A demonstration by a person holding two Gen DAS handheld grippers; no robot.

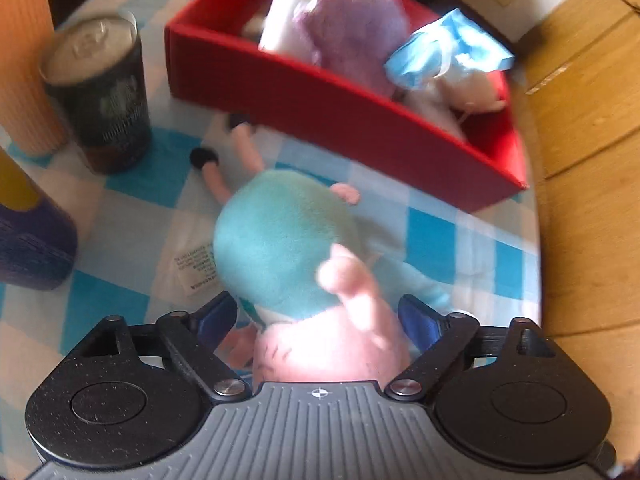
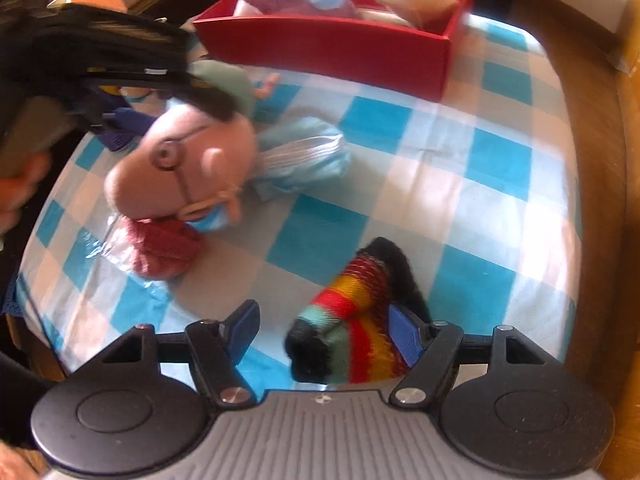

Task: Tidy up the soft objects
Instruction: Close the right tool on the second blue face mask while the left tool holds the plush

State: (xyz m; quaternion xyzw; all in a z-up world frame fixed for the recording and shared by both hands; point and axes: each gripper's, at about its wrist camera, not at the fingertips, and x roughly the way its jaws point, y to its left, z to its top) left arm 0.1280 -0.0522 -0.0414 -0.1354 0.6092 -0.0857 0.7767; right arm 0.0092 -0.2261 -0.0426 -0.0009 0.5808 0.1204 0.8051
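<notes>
A pink pig plush in a teal dress [image 1: 280,248] lies on the blue-checked cloth, its head between the open fingers of my left gripper [image 1: 320,320]. The right wrist view shows its face [image 2: 180,168] with the left gripper above it. A striped rainbow sock [image 2: 352,320] lies between the open fingers of my right gripper [image 2: 324,332], against the right pad. A red box [image 1: 320,108] at the back holds a purple plush [image 1: 352,24], a white sponge, a blue face mask [image 1: 440,52] and a pale plush.
A dark can [image 1: 104,92], an orange cylinder [image 1: 24,60] and a purple container [image 1: 28,240] stand at the left. A blue face mask [image 2: 304,156] and a red knit item [image 2: 164,252] lie on the cloth. The table edge and wooden floor [image 1: 588,160] are at the right.
</notes>
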